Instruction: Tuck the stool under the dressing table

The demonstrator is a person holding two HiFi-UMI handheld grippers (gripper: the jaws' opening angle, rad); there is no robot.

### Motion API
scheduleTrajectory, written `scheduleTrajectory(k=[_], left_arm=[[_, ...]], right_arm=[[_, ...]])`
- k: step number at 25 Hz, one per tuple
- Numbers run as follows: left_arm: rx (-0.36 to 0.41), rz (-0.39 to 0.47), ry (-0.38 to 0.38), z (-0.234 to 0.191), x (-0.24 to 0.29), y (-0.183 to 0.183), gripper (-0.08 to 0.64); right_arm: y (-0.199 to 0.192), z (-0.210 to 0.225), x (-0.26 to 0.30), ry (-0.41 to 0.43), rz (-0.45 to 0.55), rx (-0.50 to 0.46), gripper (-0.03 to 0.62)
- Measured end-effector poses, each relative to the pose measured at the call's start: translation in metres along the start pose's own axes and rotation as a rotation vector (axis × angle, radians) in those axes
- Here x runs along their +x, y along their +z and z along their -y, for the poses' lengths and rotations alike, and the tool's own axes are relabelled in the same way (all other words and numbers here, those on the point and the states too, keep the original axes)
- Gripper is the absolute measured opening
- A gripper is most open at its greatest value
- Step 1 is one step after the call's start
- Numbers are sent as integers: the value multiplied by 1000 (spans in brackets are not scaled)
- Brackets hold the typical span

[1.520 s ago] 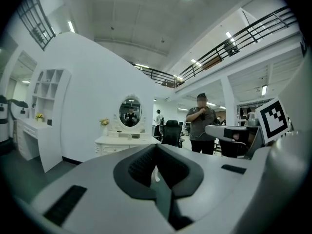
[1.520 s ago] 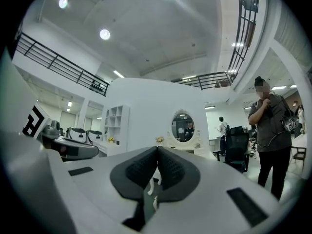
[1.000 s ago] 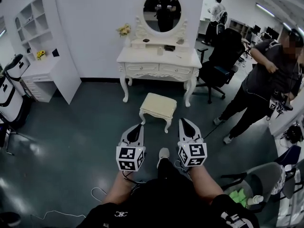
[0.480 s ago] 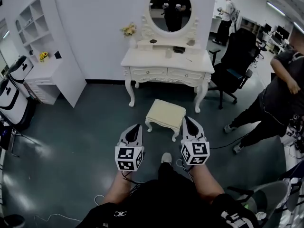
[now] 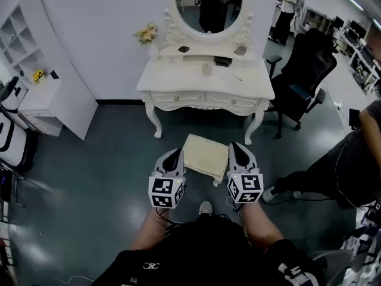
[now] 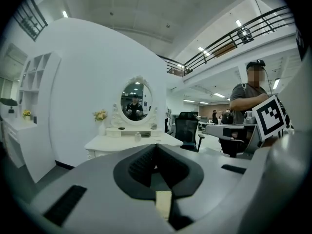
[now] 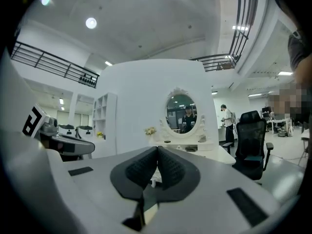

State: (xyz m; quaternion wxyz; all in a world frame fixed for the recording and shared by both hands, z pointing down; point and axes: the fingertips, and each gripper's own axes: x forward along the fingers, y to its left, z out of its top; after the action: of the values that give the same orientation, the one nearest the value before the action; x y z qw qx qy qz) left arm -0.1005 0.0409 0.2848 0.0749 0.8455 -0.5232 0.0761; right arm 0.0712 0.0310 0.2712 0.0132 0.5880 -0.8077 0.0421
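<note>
A cream cushioned stool (image 5: pixel 205 155) stands on the dark floor just in front of the white dressing table (image 5: pixel 205 85), outside its legs. The table carries an oval mirror (image 5: pixel 208 5) and reappears in the left gripper view (image 6: pixel 129 139) and the right gripper view (image 7: pixel 187 143). My left gripper (image 5: pixel 174 154) hovers at the stool's left edge, shut and empty. On the stool's right edge my right gripper (image 5: pixel 234 148) is likewise shut with nothing held. Both point toward the table. Whether either touches the stool I cannot tell.
A black office chair (image 5: pixel 306 70) stands right of the table. A person's legs (image 5: pixel 333 171) reach in from the right. White shelving (image 5: pixel 36 94) lines the left wall, with a yellow flower vase (image 5: pixel 146 36) on the table's left end. Cables (image 5: pixel 65 276) lie on the floor.
Both grippers and the person have advanced toward the dressing table. The stool, formerly well ahead of the grippers, now lies between their tips.
</note>
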Motion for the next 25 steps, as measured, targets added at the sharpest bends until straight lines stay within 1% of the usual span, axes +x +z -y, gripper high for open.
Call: scheduleTrajectory(k=[3, 6, 8, 11, 14, 15, 16, 17, 19, 20, 24, 25], left_arm=[[3, -5, -17, -16, 43, 6, 14], [-6, -34, -33, -34, 70, 2, 12], [-10, -52, -47, -47, 87, -3, 14], [5, -80, -80, -69, 115, -10, 14], [20, -119, -128, -85, 144, -24, 14], [25, -138, -145, -90, 151, -31, 14], [29, -160, -166, -94, 158, -39, 14], [31, -183, -192, -97, 165, -49, 14], [33, -230, -257, -102, 180, -70, 131], [38, -257, -286, -106, 187, -83, 163], [70, -385, -353, -121, 210, -139, 227], [72, -413, -366, -125, 215, -152, 232]], right_arm=[[-1, 16, 42, -6, -18, 1, 17], [-7, 25, 71, -20, -41, 2, 17], [-15, 30, 88, -30, -62, 5, 17], [-28, 35, 113, -48, -82, 26, 17], [-54, 42, 139, -54, -154, 38, 17], [-66, 42, 145, -47, -186, 49, 38], [-78, 43, 150, -40, -219, 60, 91], [-91, 44, 154, -37, -251, 70, 113], [-116, 48, 160, -37, -312, 86, 134], [-129, 49, 162, -37, -342, 95, 147], [-185, 52, 167, -35, -458, 147, 179], [-198, 55, 168, -38, -484, 156, 185]])
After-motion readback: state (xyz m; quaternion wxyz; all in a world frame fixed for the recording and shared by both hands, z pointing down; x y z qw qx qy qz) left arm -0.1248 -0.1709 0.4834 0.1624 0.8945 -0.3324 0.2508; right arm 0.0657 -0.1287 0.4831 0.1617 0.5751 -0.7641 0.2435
